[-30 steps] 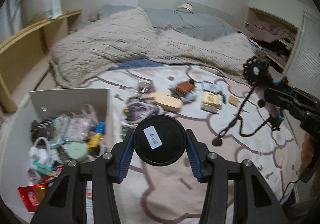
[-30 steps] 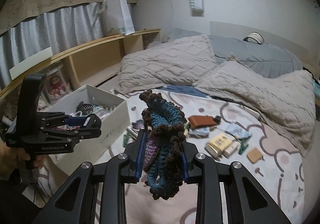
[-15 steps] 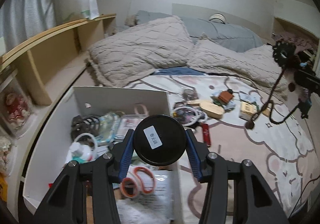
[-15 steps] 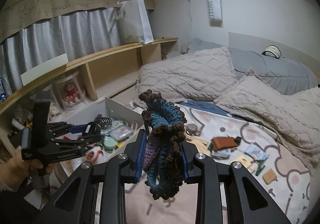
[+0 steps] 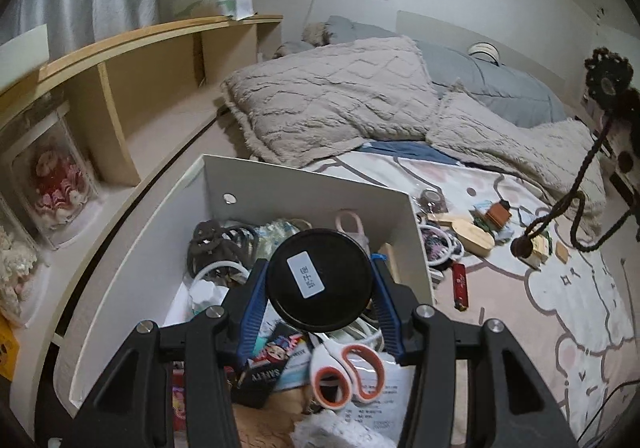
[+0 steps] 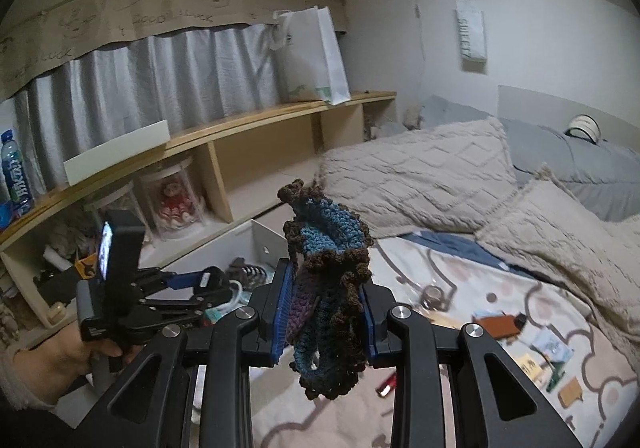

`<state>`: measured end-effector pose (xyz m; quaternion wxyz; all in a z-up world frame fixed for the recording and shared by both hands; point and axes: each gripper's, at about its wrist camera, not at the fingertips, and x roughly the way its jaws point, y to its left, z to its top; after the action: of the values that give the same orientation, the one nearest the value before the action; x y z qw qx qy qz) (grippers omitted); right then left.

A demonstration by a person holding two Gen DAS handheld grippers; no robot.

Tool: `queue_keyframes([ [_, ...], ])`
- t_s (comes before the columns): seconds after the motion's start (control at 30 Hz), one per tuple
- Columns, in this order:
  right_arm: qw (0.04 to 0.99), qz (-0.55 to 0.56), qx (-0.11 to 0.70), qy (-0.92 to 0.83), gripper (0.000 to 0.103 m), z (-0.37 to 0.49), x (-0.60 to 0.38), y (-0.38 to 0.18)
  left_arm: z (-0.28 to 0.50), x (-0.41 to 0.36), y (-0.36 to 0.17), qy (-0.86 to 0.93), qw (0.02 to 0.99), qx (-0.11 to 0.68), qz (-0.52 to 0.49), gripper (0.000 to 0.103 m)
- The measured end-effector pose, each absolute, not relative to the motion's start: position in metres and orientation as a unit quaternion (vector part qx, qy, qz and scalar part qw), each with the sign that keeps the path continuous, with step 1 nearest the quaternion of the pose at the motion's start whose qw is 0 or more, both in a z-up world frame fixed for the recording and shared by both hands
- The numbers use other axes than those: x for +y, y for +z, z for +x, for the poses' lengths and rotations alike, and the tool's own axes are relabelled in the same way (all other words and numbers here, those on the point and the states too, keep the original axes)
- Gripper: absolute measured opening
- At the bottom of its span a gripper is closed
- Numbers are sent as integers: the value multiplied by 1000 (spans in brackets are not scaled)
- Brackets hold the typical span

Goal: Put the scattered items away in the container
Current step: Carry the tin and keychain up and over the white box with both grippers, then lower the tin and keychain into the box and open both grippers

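My left gripper (image 5: 319, 290) is shut on a round black case with a white label (image 5: 319, 286), held above the white box (image 5: 312, 180), which holds scissors (image 5: 346, 364), hair clips and packets. In the right wrist view my right gripper (image 6: 324, 312) is shut on a blue, purple and brown crocheted piece (image 6: 326, 288). Its dark cords (image 5: 576, 184) dangle at the right edge of the left wrist view. The left gripper (image 6: 188, 290) shows there too, held in a hand over the box (image 6: 264, 238). Scattered items lie on the bed sheet: a brown wallet (image 6: 498, 326), a red lighter (image 5: 460, 286), a wooden piece (image 5: 474, 236).
Beige pillows (image 5: 332, 100) and a grey duvet (image 5: 492, 84) fill the far part of the bed. A wooden shelf (image 5: 132, 60) runs along the left wall with a doll in a clear jar (image 5: 52, 176). A white paper bag (image 6: 316, 52) stands on the shelf top.
Both grippers have swung left toward the box. The left one, once above the sheet, now hangs over the box's inside. The right one has also risen. Both grips are unchanged.
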<state>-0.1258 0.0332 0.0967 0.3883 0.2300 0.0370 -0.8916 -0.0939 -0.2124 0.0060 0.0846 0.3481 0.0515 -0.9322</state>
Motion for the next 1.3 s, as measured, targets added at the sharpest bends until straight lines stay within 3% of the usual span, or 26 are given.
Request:
queue_keyframes([
  [0.5,444,229,45,-865,30,-138,-52,92,-117,-267,2,-918,144,65,364,49],
  [1.03,446,367,79,-812,30,-167,-115,-33,-140,-288,-7,-907,122,125,384,49],
  [1.3,451,399,102,-792,30,-162,-126,-61,-162,-285,-13,-897,108,156,399,49],
])
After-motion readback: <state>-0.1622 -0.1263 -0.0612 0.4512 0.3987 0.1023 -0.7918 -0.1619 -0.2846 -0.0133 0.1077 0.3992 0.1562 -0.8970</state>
